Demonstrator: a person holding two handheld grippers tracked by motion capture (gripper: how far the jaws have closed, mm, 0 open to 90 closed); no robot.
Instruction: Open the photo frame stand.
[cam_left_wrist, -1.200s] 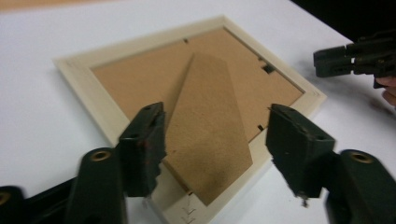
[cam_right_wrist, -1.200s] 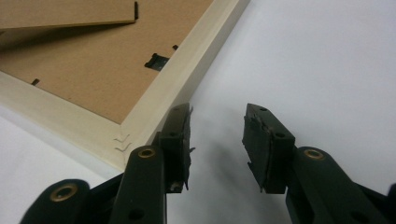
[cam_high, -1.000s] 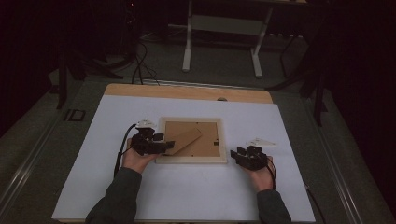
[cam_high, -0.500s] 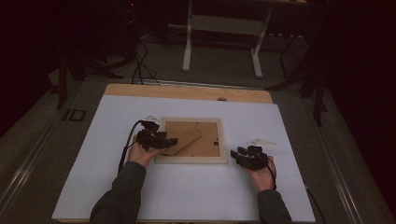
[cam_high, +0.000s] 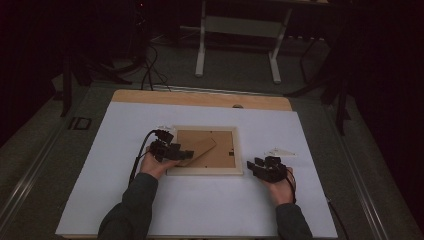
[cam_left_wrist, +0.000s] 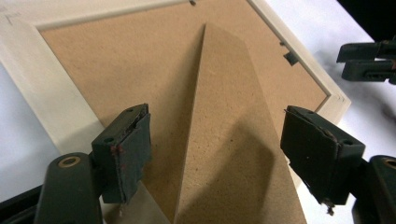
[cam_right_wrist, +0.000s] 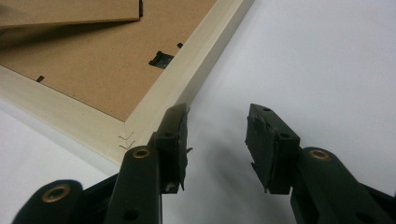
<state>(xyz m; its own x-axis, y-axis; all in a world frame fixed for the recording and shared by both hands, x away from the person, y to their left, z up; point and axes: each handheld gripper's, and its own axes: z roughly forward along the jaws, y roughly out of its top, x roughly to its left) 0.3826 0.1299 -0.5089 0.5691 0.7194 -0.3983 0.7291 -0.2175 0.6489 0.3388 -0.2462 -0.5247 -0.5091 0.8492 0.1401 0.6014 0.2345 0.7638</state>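
Note:
A pale wooden picture frame (cam_high: 205, 171) lies face down on the white table cover, its brown backing board (cam_left_wrist: 116, 60) up. A brown stand flap (cam_left_wrist: 229, 116) lies slanted across the backing, lifted slightly and casting a shadow. My left gripper (cam_left_wrist: 219, 149) hovers over the frame's left part (cam_high: 182, 154). Its jaws have just been opening and stand open astride the flap, the pads clear of it. My right gripper (cam_right_wrist: 217, 135) rests on the cover by the frame's near right corner (cam_right_wrist: 126, 135), open and holding nothing, its left fingertip (cam_right_wrist: 175, 126) close to the rim.
The white cover (cam_high: 200, 210) spreads wide around the frame, with a bare wooden strip (cam_high: 200, 98) at the table's far edge. Small black turn clips (cam_right_wrist: 161, 59) sit on the frame's inner rim. Desk legs (cam_high: 237, 45) and cables (cam_high: 150, 70) lie beyond the table.
My left gripper has moved right from the frame's left edge to over the stand flap and sunk a little. The right gripper has stayed put.

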